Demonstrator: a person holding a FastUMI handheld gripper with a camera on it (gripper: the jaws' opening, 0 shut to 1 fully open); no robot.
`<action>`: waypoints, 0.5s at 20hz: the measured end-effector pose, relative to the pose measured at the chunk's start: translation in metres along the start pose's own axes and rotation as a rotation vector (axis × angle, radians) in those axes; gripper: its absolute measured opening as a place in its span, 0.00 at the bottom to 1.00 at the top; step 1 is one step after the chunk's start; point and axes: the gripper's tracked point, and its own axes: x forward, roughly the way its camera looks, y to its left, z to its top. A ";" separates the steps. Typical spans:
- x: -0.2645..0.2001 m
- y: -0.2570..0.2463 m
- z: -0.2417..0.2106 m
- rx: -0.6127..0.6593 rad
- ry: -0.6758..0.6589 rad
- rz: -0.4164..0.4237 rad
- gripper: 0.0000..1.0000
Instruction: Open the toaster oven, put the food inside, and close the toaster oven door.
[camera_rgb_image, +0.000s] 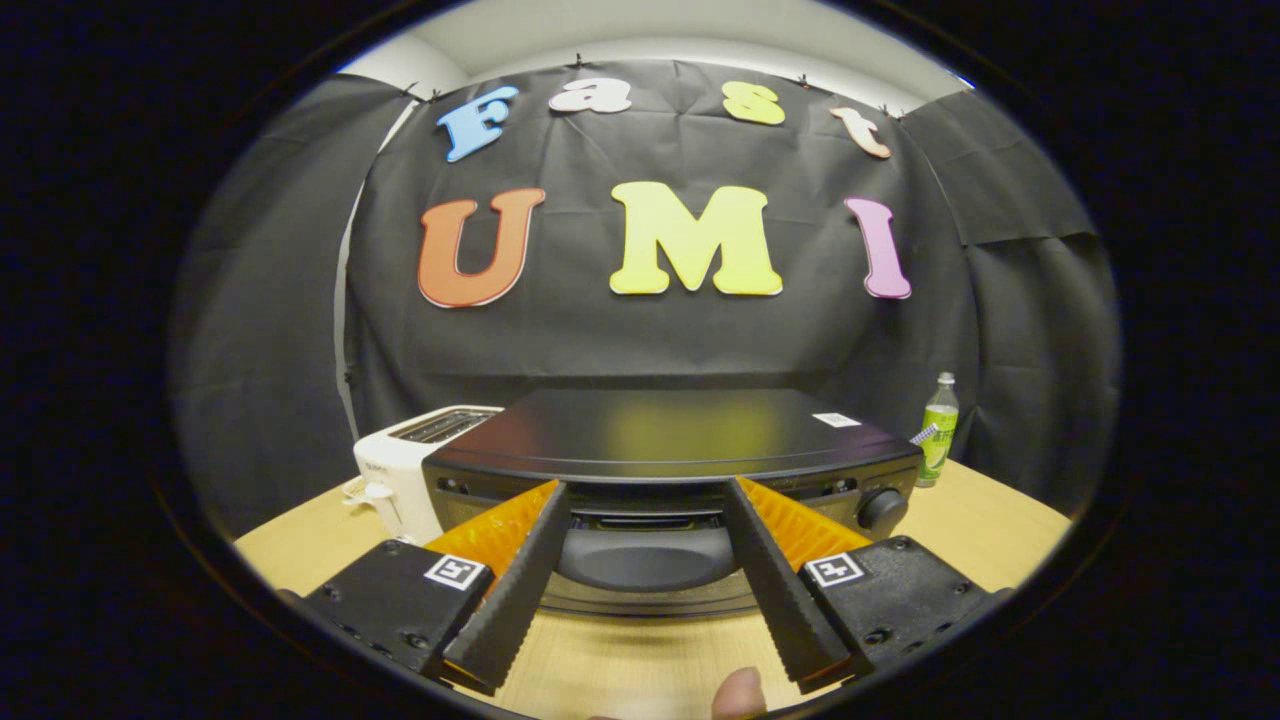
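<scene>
Jaws spread wide: that is how I see my gripper (645, 490) now, its two fingers (520, 580) angled apart with nothing caught between them. They point straight at the black toaster oven (670, 450), which sits on the wooden table (1000, 530) directly ahead. I see the fingertips reaching up to the oven's front, one on either side of the curved dark door handle (648, 558), but I cannot tell whether they touch the door or stop just short of it. The handle lies in the gap between the fingers, unpinched. The door looks closed, its front face upright under the flat glossy top. A round control knob (882, 508) shows on the oven's front, beyond the right finger. A white slot toaster (405, 470) stands just beside the oven on its left. A green plastic bottle (938, 430) stands upright behind the oven's right corner, near the black cloth wall (650, 340). A fingertip of the person (738, 695) holding the rig pokes in below the fingers.
</scene>
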 end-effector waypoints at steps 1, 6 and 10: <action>-0.001 0.001 -0.001 0.006 0.016 -0.001 1.00; -0.004 0.001 -0.015 0.032 0.127 0.016 1.00; -0.014 0.000 -0.030 0.050 0.233 0.039 0.99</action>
